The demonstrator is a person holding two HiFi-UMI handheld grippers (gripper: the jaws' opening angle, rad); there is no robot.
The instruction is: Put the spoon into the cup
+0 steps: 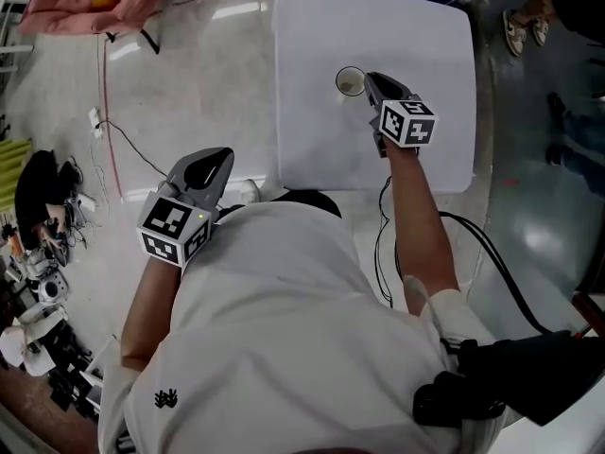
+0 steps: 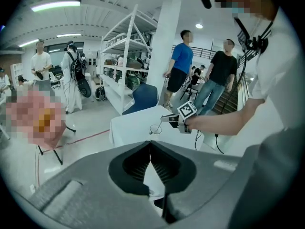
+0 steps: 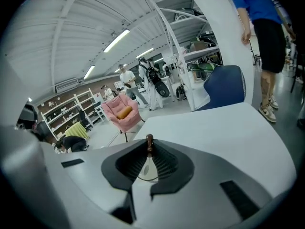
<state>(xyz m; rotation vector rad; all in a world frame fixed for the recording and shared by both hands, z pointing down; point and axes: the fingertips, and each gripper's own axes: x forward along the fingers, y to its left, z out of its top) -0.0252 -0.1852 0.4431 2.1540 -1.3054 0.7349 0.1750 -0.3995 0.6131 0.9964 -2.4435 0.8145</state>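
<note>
The left gripper hangs well to the left of the cup, off the worktop and over the floor. Its ribbed dark fingers meet at the tips with nothing between them.

The cup stands near the far edge of the white worktop. It is small, round and open-topped, and it looks thin-walled and pale or clear. I judge it light enough to slide or tip if its rim is knocked.

The spoon is right at the cup. It slopes down from the right gripper toward the rim, and I cannot tell whether its bowl is already inside. It has a thin, straight, pale shaft ending in a dark, turned, wood-like knob. It looks light and stiff, and slim enough to swivel between ribbed pads. The best hold is high on the shaft just under the knob, which leaves the bowl end free to drop in.

The right gripper sits just right of the cup. Its fingers are drawn narrow and pinch the shaft there, with the knob poking out past the tips.
</note>
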